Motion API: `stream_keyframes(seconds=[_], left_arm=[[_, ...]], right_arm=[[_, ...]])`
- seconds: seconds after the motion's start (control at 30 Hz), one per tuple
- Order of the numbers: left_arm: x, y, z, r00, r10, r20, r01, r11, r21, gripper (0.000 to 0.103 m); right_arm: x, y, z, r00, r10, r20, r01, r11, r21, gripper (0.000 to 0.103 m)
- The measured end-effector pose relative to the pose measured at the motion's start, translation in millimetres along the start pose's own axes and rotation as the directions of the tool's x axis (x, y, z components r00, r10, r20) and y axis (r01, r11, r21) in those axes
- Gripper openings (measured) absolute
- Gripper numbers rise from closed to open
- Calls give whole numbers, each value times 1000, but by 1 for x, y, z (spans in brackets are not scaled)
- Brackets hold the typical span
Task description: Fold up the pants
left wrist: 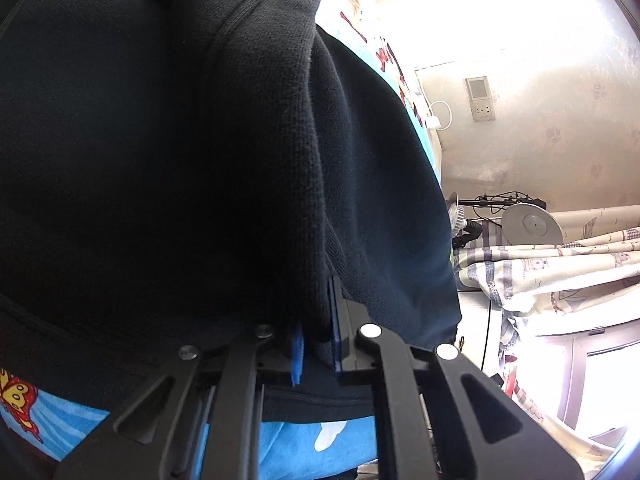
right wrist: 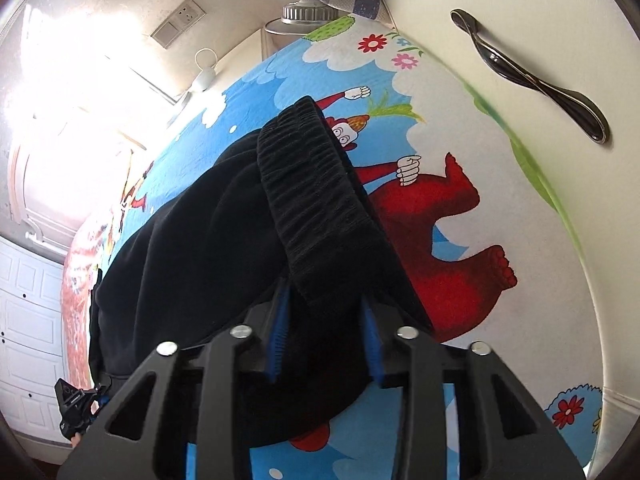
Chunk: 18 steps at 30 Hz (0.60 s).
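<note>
Black pants (left wrist: 160,160) fill most of the left wrist view and lie on a cartoon-print bed sheet (right wrist: 440,208). My left gripper (left wrist: 316,340) is shut on a bunched fold of the black fabric, which hides its blue pads' tips. In the right wrist view the pants (right wrist: 192,248) lie across the sheet, with the ribbed elastic waistband (right wrist: 316,200) running toward the camera. My right gripper (right wrist: 324,320) is shut on the waistband, which sits between its blue pads (right wrist: 280,320). The left gripper (right wrist: 76,408) shows at the lower left of that view.
A white wardrobe door with a dark handle (right wrist: 532,76) stands at the right. A wall with a socket (left wrist: 482,98), a lamp (right wrist: 296,16), a patterned blanket (left wrist: 560,272) and a white cabinet (right wrist: 28,320) surround the bed.
</note>
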<state>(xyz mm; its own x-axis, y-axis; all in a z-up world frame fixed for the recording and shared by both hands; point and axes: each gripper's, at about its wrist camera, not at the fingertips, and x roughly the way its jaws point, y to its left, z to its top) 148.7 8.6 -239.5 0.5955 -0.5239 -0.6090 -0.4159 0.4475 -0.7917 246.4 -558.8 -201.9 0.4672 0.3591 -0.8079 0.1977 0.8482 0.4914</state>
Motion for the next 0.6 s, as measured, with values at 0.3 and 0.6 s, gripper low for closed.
stream_keyframes(seconds=[0.3,0.6], left_arm=[[-63,-12,-27,998,-2,59,-5,995,104,7],[-61,17,-40,997,52,51,-55,996,75,5]], right_arm=[[-34,2,-28,999,28,17,-27,997,-67,19],[-36,9,-34,999,-34,37,38,992,-117,18]])
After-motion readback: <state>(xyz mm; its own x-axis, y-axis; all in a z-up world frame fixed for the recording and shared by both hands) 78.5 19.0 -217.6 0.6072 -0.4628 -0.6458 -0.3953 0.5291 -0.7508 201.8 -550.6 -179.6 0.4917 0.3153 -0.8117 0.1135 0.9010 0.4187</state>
